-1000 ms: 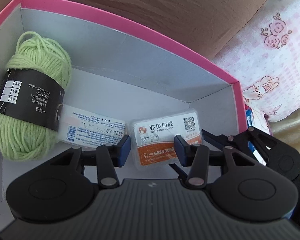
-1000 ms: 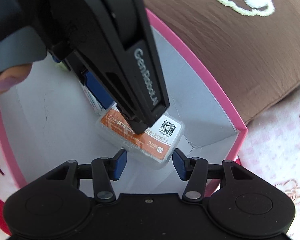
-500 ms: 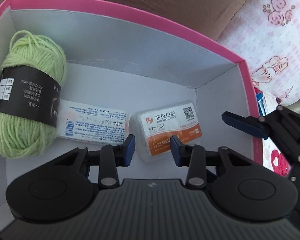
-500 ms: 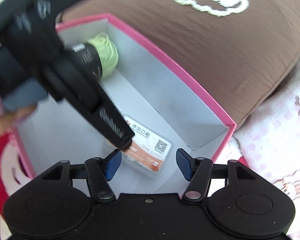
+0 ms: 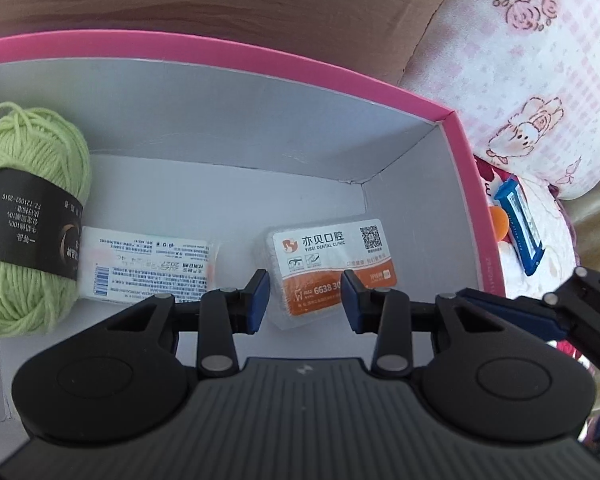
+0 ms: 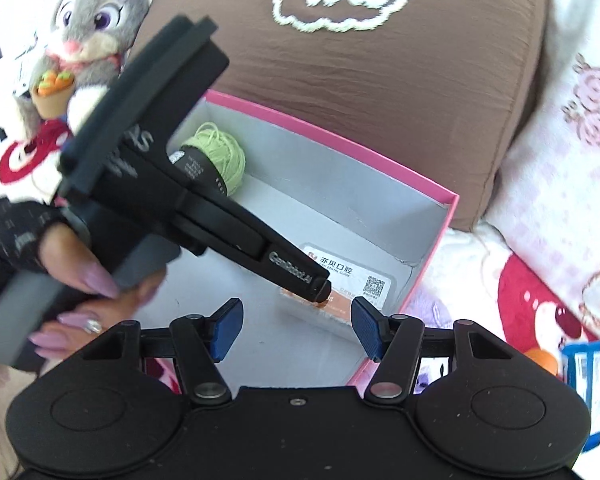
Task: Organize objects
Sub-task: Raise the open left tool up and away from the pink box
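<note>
Clear dental-clinic case (image 5: 328,268) lies in the pink box (image 5: 474,200), seemingly just below the unclenched left tool (image 5: 303,301).

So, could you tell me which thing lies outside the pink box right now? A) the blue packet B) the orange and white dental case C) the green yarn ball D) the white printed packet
A: the blue packet lies on the patterned cloth, past the right wall of the pink box.
</note>
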Motion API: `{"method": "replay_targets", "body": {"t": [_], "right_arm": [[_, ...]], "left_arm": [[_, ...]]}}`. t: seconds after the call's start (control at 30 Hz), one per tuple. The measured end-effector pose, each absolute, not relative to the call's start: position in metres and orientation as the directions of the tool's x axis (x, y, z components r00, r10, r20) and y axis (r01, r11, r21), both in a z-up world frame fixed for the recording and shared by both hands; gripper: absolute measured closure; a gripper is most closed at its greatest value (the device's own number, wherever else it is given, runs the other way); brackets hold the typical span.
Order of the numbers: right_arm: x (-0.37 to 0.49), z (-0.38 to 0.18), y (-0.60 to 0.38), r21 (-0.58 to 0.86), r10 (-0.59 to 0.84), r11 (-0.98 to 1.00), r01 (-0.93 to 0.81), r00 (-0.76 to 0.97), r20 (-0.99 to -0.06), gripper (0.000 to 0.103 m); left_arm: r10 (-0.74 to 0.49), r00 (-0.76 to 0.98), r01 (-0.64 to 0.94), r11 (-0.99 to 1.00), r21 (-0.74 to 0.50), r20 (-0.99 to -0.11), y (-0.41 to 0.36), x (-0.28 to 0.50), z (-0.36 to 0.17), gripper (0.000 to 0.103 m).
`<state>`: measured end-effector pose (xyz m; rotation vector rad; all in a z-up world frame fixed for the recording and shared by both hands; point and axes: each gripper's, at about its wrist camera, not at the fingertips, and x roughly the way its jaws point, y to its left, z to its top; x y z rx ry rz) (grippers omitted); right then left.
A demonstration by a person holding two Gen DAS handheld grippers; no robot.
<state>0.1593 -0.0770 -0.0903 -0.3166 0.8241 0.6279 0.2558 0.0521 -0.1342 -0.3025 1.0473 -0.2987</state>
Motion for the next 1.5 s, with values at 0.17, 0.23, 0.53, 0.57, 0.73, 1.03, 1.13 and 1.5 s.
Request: {"method": "replay_targets", "body": {"t": [0.17,0.23,0.53,0.57,0.73,1.03,1.13,1.5], "right_arm": [[0.161,-0.088,-0.083,0.024,0.406,0.804,-0.594,0.520,-0.752,0.040],[0.161,-0.088,-0.082,0.042,0.411,0.811,-0.583,0.518,-0.750,0.039],[0.141,-0.069,-0.100,0.066,0.435,0.811,-0.581,0.523,-0.733,0.038],[0.139,-0.066,-0.101,0.066,0.435,0.810,-0.583,0.521,-0.734,0.038],[0.140,-0.050,-0.097,0.088,0.434,0.811,-0.579,0.493,-0.754,0.038],[0.129,-0.023,-0.104,0.129,0.453,0.804,-0.581,0.457,-0.765,0.038],[0.122,-0.013,-0.106,0.130,0.452,0.803,-0.582,0.451,-0.770,0.038],[0.081,0.019,-0.117,0.117,0.472,0.777,-0.619,0.450,-0.758,0.035]], "left_arm": [[-0.384,0.487,0.074,0.913,-0.400,-0.785,0.049,0.252,-0.127,0.059],[-0.366,0.498,0.072,0.921,-0.383,-0.786,0.049,0.249,-0.118,0.058],[-0.277,0.539,0.073,0.956,-0.284,-0.796,0.058,0.216,-0.065,0.048],[-0.257,0.551,0.075,0.963,-0.260,-0.794,0.059,0.212,-0.060,0.048],[-0.218,0.547,0.060,0.973,-0.222,-0.808,0.067,0.190,-0.041,0.048],[-0.265,0.541,0.098,0.963,-0.253,-0.798,0.066,0.150,0.007,0.042],[-0.239,0.553,0.109,0.970,-0.216,-0.798,0.063,0.134,0.021,0.036],[-0.165,0.567,0.136,0.985,-0.107,-0.807,0.055,0.083,0.051,0.019]]}}
